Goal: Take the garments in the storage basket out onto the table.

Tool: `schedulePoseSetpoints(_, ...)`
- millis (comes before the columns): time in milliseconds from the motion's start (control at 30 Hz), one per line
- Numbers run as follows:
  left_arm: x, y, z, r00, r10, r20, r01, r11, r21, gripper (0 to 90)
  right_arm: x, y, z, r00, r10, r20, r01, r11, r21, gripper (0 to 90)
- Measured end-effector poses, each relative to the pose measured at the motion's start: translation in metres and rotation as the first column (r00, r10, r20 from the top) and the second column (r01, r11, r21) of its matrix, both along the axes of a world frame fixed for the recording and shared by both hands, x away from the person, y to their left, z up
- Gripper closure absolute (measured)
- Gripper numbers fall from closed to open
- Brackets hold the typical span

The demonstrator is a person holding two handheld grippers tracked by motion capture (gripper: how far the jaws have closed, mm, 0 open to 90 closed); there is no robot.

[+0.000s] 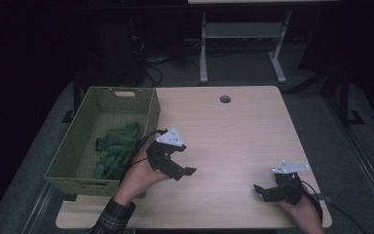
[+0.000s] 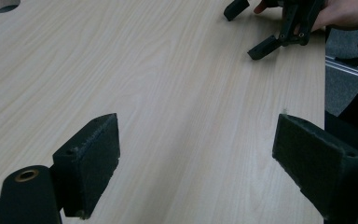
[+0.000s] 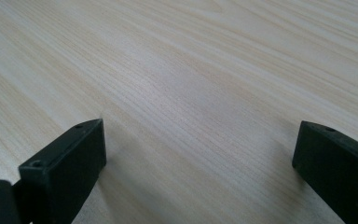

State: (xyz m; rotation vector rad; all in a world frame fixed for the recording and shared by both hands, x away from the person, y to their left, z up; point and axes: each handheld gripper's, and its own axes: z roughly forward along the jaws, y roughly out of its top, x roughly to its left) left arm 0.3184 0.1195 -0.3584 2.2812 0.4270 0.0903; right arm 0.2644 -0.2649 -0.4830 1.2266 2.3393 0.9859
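From the high view, the left tongs (image 1: 177,168) hang over the bare wood of the desk (image 1: 233,131) with their jaws spread and nothing between them; just to their left sits a woven green basket (image 1: 148,114), and inside it lies a heap of green cloth (image 1: 117,146), near those tongs but not touched by them. The cloth is dim and bunched, so I cannot tell whether it is one piece or several. The left hand (image 1: 139,178) grips the handle, its plaid sleeve (image 1: 112,219) cut off by the bottom edge. Well off to the right, the right tongs (image 1: 263,191) hover low near the desk's front edge, jaws apart and empty, the right hand (image 1: 304,212) partly out of frame. Beyond both tongs, a round hole (image 1: 225,99) sits near the far edge of the desk; the room behind is too dark to read. In the left gripper view, the two padded jaws stand wide with plain wood grain between them, and ahead of them the right tongs (image 2: 247,32) show at the top, open, the upper jaw clipped by the frame. The hole (image 2: 2,4) is cut off at the top left corner. In the right gripper view, the jaws stand wide apart over bare desk (image 3: 191,70), holding nothing.
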Motion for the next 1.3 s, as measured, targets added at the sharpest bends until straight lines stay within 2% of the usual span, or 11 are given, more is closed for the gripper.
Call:
schedulePoseSetpoints(167,0.003,0.003,0.004,0.9998,-0.018,-0.001,0.018,0.9998,0.011,14.2,0.0,0.0,0.0,1.0,-0.001,-0.001,0.001,1.0,0.003,2.2)
schedulePoseSetpoints(300,0.006,0.009,0.009,0.9999,-0.015,0.002,0.015,0.9998,-0.01,14.3,0.0,0.0,0.0,1.0,0.0,0.003,0.0,1.0,0.0,2.2)
schedulePoseSetpoints(567,0.011,0.027,0.014,0.9998,0.01,0.017,-0.01,0.9999,-0.01,14.4,0.0,0.0,0.0,1.0,0.001,0.003,-0.001,1.0,0.0,2.2)
schedulePoseSetpoints(767,0.015,0.041,0.016,0.9989,0.039,0.026,-0.039,0.9992,0.001,14.4,0.0,0.0,0.0,1.0,0.001,0.003,-0.001,1.0,0.0,2.2)
schedulePoseSetpoints(867,0.017,0.05,0.018,0.9976,0.062,0.031,-0.061,0.998,-0.014,14.3,0.0,0.0,0.0,1.0,0.001,0.003,-0.001,1.0,0.0,2.2)
schedulePoseSetpoints(1300,0.02,0.078,0.024,0.99,0.135,0.043,-0.134,0.9908,-0.017,14.4,0.0,0.0,0.0,1.0,0.001,0.004,-0.001,1.0,0.0,2.2)
